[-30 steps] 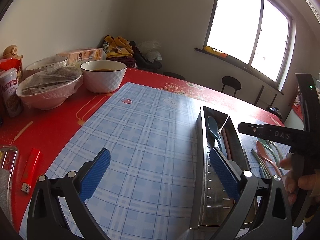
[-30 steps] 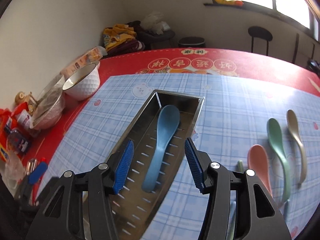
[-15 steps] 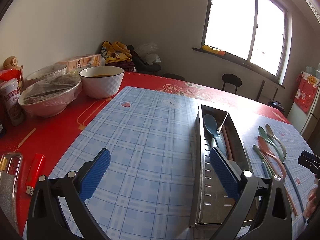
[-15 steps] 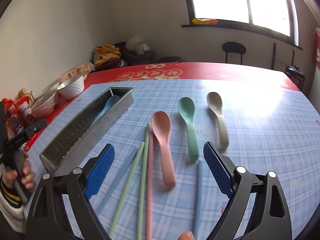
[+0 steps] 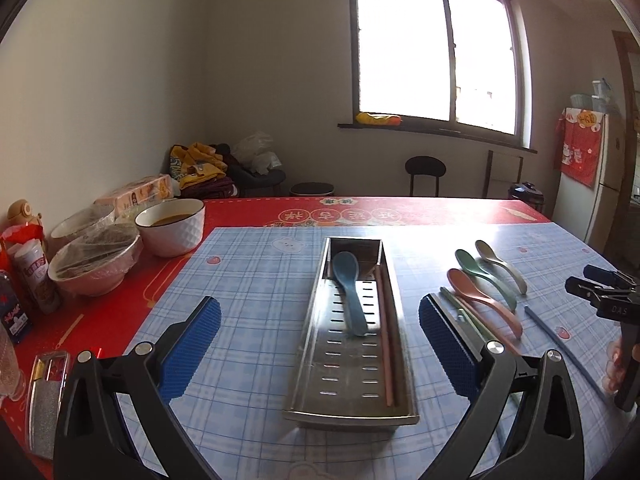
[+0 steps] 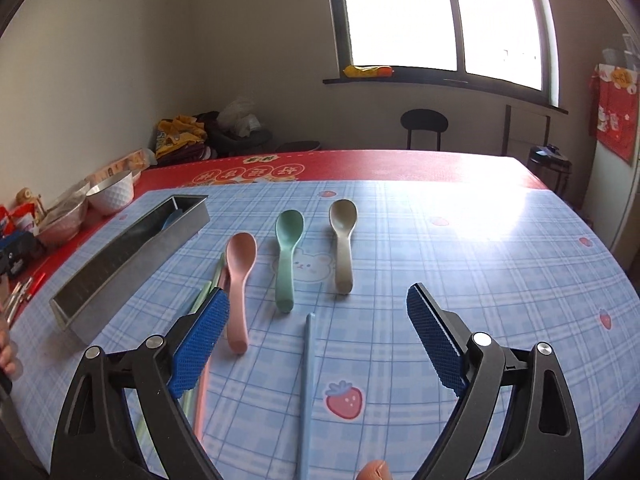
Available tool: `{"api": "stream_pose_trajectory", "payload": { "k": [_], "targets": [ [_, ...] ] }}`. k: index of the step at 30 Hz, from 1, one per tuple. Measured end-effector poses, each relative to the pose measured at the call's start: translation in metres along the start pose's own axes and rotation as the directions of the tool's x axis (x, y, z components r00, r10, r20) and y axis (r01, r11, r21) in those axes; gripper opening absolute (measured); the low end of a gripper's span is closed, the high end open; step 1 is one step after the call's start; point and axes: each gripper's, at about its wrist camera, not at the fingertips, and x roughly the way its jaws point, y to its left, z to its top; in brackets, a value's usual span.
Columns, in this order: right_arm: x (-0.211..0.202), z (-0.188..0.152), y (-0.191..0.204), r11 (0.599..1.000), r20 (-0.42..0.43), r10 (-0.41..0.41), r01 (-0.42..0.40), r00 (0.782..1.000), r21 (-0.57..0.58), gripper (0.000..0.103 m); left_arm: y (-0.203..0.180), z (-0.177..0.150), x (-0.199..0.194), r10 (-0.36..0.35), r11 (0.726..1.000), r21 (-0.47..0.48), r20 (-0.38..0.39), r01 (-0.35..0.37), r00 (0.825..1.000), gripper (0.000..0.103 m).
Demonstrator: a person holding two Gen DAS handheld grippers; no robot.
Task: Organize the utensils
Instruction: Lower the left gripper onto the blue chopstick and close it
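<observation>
A steel utensil tray (image 5: 308, 364) (image 6: 120, 258) lies on the blue plaid mat, holding a blue spoon (image 5: 350, 288) and a pink chopstick (image 5: 385, 332). To its right lie a pink spoon (image 6: 239, 276), a green spoon (image 6: 287, 254) and a beige spoon (image 6: 343, 240), with green and pink chopsticks (image 6: 210, 292) and a blue chopstick (image 6: 306, 384). My left gripper (image 5: 320, 344) is open, hovering over the tray's near end. My right gripper (image 6: 318, 344) is open above the blue chopstick, holding nothing; it also shows at the right edge (image 5: 600, 288) of the left wrist view.
Bowls (image 5: 170, 226) (image 5: 96, 264), snack packs and a bottle crowd the red table's left side. A lighter and a metal case (image 5: 46, 392) lie near the front left. Chairs and a fridge (image 5: 600, 184) stand beyond the table.
My right gripper released the blue spoon in the tray, opened wide and swung right over the loose spoons. My left gripper shifted so the tray now sits centred between its fingers.
</observation>
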Motion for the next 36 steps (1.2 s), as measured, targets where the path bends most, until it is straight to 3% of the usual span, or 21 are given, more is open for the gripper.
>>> {"api": "stream_pose_trajectory", "payload": {
  "k": [5, 11, 14, 16, 21, 24, 29, 36],
  "targets": [
    [-0.009, 0.001, -0.018, 0.999, 0.022, 0.016, -0.017, 1.000, 0.049, 0.087, -0.048, -0.004, 0.002, -0.116, 0.992, 0.048, -0.077, 0.120, 0.990, 0.097],
    [-0.004, -0.001, -0.031, 0.993, 0.001, -0.110, 0.110, 0.994, 0.037, 0.087, -0.098, -0.020, 0.019, -0.184, 0.974, 0.101, -0.163, 0.202, 0.969, 0.095],
    [-0.004, -0.003, -0.034, 0.995, 0.007, -0.086, 0.085, 0.996, 0.054, 0.087, -0.113, -0.026, 0.030, -0.211, 0.963, 0.123, -0.204, 0.239, 0.956, 0.082],
    [-0.001, -0.003, -0.035, 0.995, -0.006, -0.077, 0.077, 0.997, 0.056, 0.087, -0.119, -0.030, 0.038, -0.210, 0.961, 0.131, -0.229, 0.243, 0.951, 0.078],
    [0.003, -0.003, -0.040, 0.995, -0.023, -0.053, 0.055, 0.998, 0.084, 0.087, -0.127, -0.037, 0.059, -0.198, 0.959, 0.135, -0.301, 0.247, 0.933, 0.056],
    [0.002, -0.004, -0.044, 0.993, -0.018, -0.035, 0.037, 0.999, 0.108, 0.087, -0.130, -0.042, 0.073, -0.194, 0.959, 0.127, -0.355, 0.253, 0.914, 0.042],
    [0.002, -0.006, -0.048, 0.992, -0.015, -0.017, 0.019, 1.000, 0.126, 0.087, -0.132, -0.049, 0.091, -0.193, 0.958, 0.115, -0.422, 0.263, 0.886, 0.027],
    [0.002, -0.006, -0.047, 0.993, -0.016, -0.006, 0.007, 1.000, 0.121, 0.087, -0.132, -0.052, 0.106, -0.199, 0.957, 0.095, -0.476, 0.275, 0.857, 0.021]
  ]
}}
